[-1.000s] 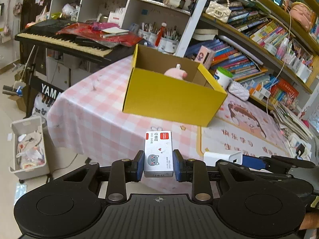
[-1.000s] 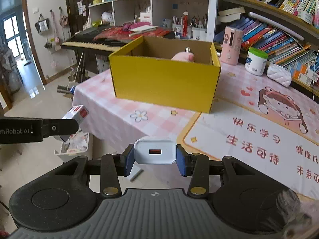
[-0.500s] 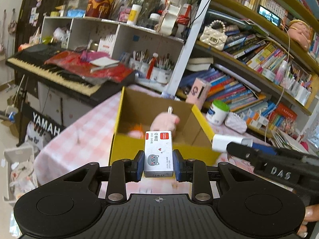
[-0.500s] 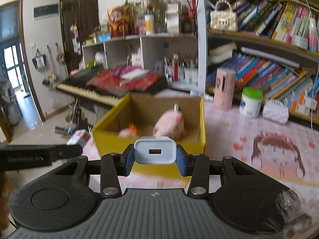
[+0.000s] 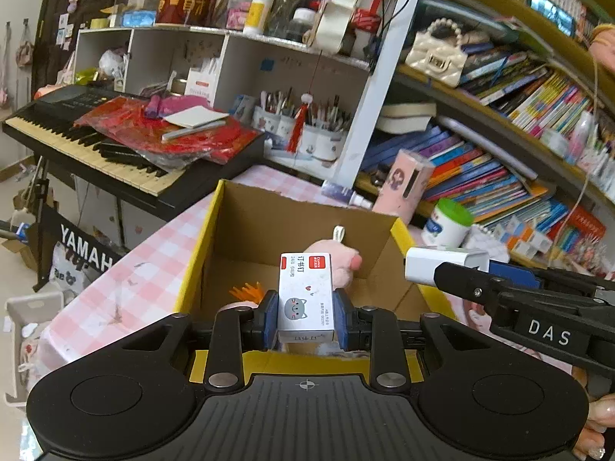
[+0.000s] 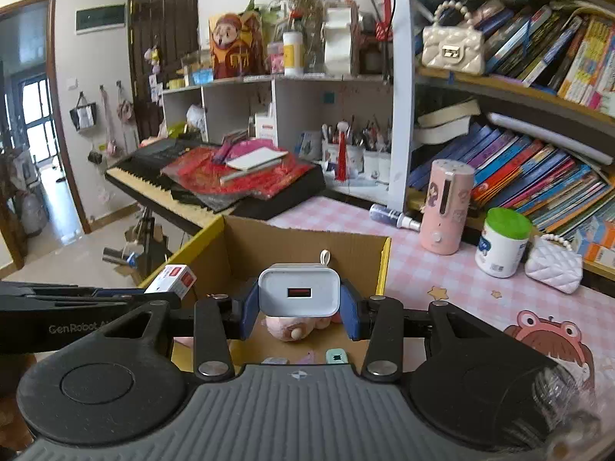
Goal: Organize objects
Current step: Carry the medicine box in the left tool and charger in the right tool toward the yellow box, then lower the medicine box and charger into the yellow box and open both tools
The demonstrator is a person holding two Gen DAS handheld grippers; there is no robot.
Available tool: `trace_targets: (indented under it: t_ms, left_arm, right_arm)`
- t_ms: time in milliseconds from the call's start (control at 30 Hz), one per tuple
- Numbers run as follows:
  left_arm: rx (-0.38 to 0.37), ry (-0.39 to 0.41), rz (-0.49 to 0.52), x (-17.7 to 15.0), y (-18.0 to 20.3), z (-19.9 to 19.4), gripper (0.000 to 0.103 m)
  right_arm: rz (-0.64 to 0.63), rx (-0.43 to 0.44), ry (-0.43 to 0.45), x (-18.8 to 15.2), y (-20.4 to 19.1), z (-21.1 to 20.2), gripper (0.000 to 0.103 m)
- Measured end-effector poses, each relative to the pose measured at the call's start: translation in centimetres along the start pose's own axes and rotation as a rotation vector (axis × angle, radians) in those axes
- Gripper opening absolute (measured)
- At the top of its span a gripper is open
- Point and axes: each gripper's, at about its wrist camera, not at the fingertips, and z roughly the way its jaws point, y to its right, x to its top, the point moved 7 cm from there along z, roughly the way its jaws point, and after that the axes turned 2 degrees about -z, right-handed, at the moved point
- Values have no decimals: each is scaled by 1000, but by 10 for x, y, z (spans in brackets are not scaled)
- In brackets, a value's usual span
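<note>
My left gripper [image 5: 306, 319] is shut on a small white staple box [image 5: 305, 296] with a grey cat face and a red label. It hangs over the near edge of an open yellow cardboard box [image 5: 200, 253]. My right gripper [image 6: 299, 309] is shut on a white USB charger [image 6: 299, 292], also above that yellow box [image 6: 384, 269]. Inside the box lie a pink plush toy [image 6: 292, 328], something orange [image 5: 246, 292] and a few small items. Each gripper shows in the other's view: the charger [image 5: 423, 269] at right, the staple box [image 6: 175, 278] at left.
The box stands on a pink checked tablecloth [image 5: 127, 288]. Behind it are a pink cylinder [image 6: 446, 207], a green-lidded jar [image 6: 501, 244], a white quilted purse [image 6: 553, 265] and crowded bookshelves. A black keyboard [image 5: 88, 146] with red clutter stands at left. A white bin [image 5: 23, 330] sits on the floor.
Both grippers have moved forward and up with their loads, from in front of the yellow box to above its open top. Its contents now show below them.
</note>
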Motion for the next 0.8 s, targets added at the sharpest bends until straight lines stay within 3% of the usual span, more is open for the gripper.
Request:
trace_targets:
  t_ms: [500,800]
  left_arm:
    - [114,-102,121,-18,5,54,28]
    - [147,-100,174,-21,9,65,30]
  right_arm:
    - [-74,76,-128,-26,16,67,41]
    - [-108,102,-185,-39,15,87,41]
